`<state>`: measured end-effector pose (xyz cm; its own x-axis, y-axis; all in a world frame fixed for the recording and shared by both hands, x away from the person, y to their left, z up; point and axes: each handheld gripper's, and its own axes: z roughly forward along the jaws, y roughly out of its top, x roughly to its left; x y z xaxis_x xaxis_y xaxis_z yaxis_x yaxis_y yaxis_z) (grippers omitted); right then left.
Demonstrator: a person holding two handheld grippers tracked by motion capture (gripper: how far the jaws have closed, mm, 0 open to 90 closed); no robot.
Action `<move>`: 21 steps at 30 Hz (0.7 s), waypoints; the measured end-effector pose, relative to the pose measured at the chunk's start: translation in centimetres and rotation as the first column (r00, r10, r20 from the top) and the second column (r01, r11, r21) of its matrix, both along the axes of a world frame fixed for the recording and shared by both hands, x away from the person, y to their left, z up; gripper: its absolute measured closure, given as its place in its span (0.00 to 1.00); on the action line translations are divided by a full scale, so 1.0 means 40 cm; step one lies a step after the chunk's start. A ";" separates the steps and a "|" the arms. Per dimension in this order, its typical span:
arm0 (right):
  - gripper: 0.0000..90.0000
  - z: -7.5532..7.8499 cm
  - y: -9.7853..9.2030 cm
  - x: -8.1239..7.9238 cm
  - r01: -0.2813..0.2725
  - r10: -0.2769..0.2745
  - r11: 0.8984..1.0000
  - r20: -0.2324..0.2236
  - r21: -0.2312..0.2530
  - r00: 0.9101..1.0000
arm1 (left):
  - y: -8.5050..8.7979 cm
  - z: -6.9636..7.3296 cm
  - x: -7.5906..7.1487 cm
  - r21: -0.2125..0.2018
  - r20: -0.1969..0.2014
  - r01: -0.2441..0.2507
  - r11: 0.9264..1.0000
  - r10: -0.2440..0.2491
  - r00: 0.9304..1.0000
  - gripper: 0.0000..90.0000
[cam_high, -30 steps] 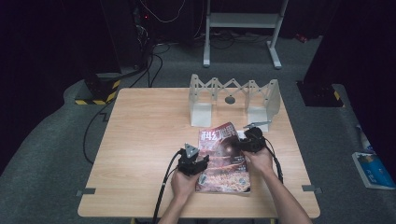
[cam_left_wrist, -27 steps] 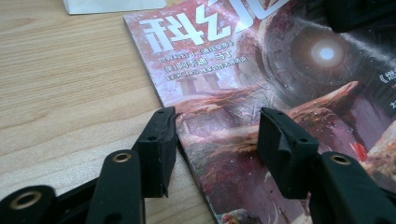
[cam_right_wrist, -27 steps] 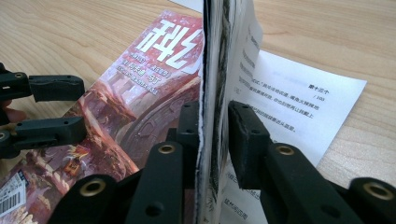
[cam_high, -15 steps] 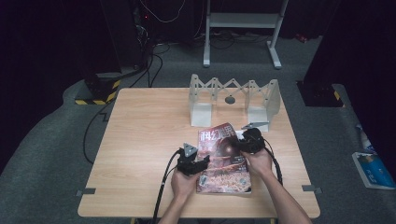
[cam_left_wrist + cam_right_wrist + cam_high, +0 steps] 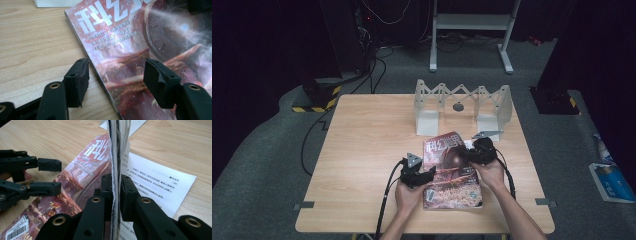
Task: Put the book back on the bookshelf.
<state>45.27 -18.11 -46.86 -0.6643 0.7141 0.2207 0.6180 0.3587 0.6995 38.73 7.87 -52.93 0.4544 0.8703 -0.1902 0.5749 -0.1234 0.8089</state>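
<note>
**Magazine cover pinched up at its right edge**

The magazine [image 5: 451, 172] lies on the near right part of the table, a little askew, top end pointing far. Its glossy cover is reddish, with big white characters across the top, a dark round shape beneath them and a barcode at the near end. The right edge is lifted: a thin sheaf of pages stands on edge, baring a white printed page [image 5: 155, 185] lying flat below.
</note>
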 end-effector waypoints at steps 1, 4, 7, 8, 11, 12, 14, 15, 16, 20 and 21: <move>0.92 0.003 0.001 -0.002 -0.003 0.003 1.000 -0.001 -0.001 1.000 | 0.001 0.000 0.000 -0.002 0.003 -0.003 1.000 0.003 1.000 0.40; 0.92 0.009 0.002 -0.009 -0.016 0.016 1.000 0.008 -0.004 1.000 | 0.003 0.002 0.000 -0.008 0.005 -0.001 1.000 0.001 1.000 0.37; 0.92 0.013 0.003 -0.013 -0.024 0.024 1.000 0.015 -0.006 1.000 | 0.006 0.003 0.000 -0.018 0.006 0.004 1.000 -0.004 1.000 0.34; 0.92 0.016 0.004 -0.016 -0.026 0.026 1.000 0.014 -0.005 1.000 | 0.009 0.003 0.001 -0.029 0.006 0.014 0.999 -0.014 1.000 0.32; 0.92 0.018 0.003 -0.017 -0.029 0.029 1.000 0.017 -0.002 0.999 | 0.011 0.002 0.003 -0.043 0.006 0.025 0.999 -0.025 1.000 0.30; 0.92 0.019 0.003 -0.018 -0.030 0.030 1.000 0.018 0.001 0.999 | 0.011 0.002 0.003 -0.053 0.001 0.027 0.998 -0.027 1.000 0.29; 0.92 0.021 0.002 -0.020 -0.040 0.040 0.999 0.023 0.007 0.999 | 0.014 0.002 0.004 -0.064 0.000 0.033 0.997 -0.033 0.999 0.28; 0.92 0.023 0.002 -0.022 -0.044 0.044 0.999 0.025 0.009 0.999 | 0.015 0.002 0.004 -0.068 -0.001 0.036 0.997 -0.036 0.999 0.28; 0.92 0.026 0.002 -0.026 -0.056 0.056 0.998 0.032 0.009 0.998 | 0.015 0.002 0.004 -0.072 0.000 0.038 0.997 -0.038 0.999 0.27; 0.92 0.032 0.004 -0.032 -0.069 0.069 0.998 0.043 0.013 0.997 | 0.014 0.001 0.003 -0.078 -0.001 0.053 0.995 -0.054 0.999 0.25; 0.92 0.034 0.004 -0.034 -0.072 0.071 0.997 0.048 0.014 0.996 | 0.015 0.001 0.003 -0.075 0.002 0.061 0.995 -0.061 0.998 0.25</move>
<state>43.92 -17.96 -45.51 -0.7234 0.6611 0.1991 0.5575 0.3891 0.7333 38.86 8.47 -52.89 0.5058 0.8243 -0.2545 0.5686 -0.0967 0.8169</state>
